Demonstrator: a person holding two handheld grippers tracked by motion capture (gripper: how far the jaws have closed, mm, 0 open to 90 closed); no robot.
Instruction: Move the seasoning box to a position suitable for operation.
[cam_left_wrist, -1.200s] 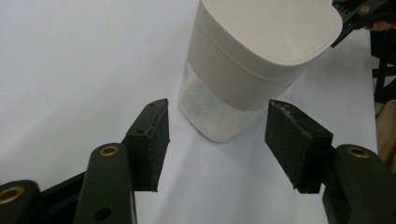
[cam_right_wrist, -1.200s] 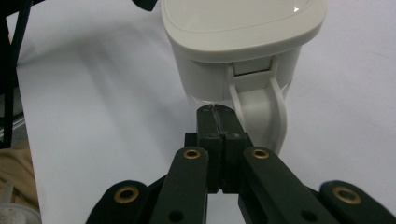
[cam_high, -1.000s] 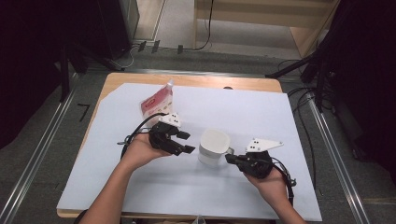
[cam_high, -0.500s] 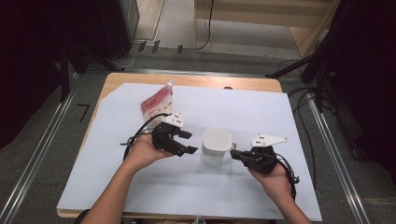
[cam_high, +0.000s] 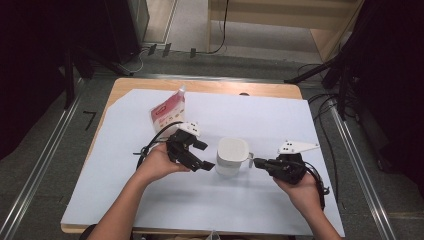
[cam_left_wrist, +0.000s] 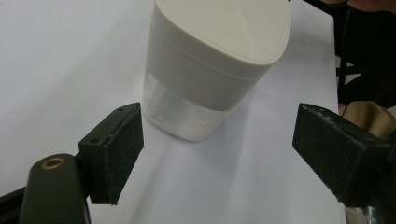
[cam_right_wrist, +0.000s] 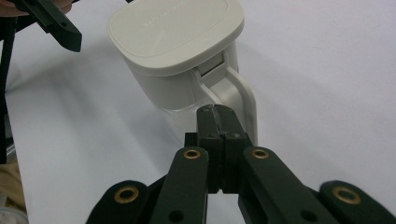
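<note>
The jug (cam_high: 232, 155) stands upright, lid up, handle (cam_right_wrist: 240, 100) pointing at the right gripper (cam_high: 259, 162). That gripper's jaws are pressed together, empty. The left gripper (cam_left_wrist: 219, 158) has just spread wide, clear of the jug.

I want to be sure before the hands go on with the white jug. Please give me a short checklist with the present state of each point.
1. Jug upright on the white sheet: ok.
2. Lid shut: ok.
3. Left tool open, jaws having just widened, pads clear of the jug: ok.
4. Right tool shut, tips at the handle: ok; touching it: cannot tell.
5. Red pouch away from the jug: ok.
</note>
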